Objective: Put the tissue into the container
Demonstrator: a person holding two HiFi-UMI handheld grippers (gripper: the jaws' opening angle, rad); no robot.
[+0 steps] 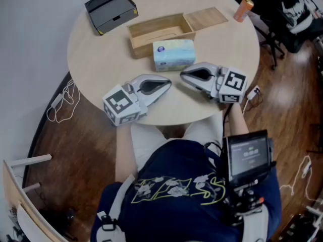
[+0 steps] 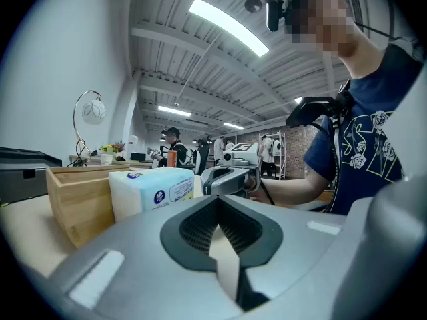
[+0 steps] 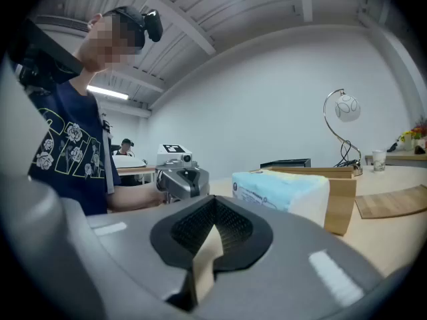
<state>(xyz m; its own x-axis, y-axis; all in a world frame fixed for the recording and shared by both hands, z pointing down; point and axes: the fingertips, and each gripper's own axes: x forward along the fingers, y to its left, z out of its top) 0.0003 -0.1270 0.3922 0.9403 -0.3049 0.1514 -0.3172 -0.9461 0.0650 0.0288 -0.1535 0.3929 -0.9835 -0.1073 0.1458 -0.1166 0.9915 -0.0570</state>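
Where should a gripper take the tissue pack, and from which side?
Probably from above, across its narrow width at the middle. The tissue pack lies flat, its long side along the box, so its top is free; the far face is close to the box wall, leaving little room.

On the round pale wooden table (image 1: 96, 69) before you, the open light wooden box (image 1: 157, 33) sits toward the far side. Its flat wooden lid (image 1: 206, 19) lies just to its right. The pale blue tissue pack (image 1: 174, 54) stands just in front of the box. A black rectangular tray (image 1: 111, 9) lies far left and an orange can (image 1: 243, 9) far right. Your left gripper (image 1: 169, 84) and right gripper (image 1: 182, 75) rest nearest you, tips facing.
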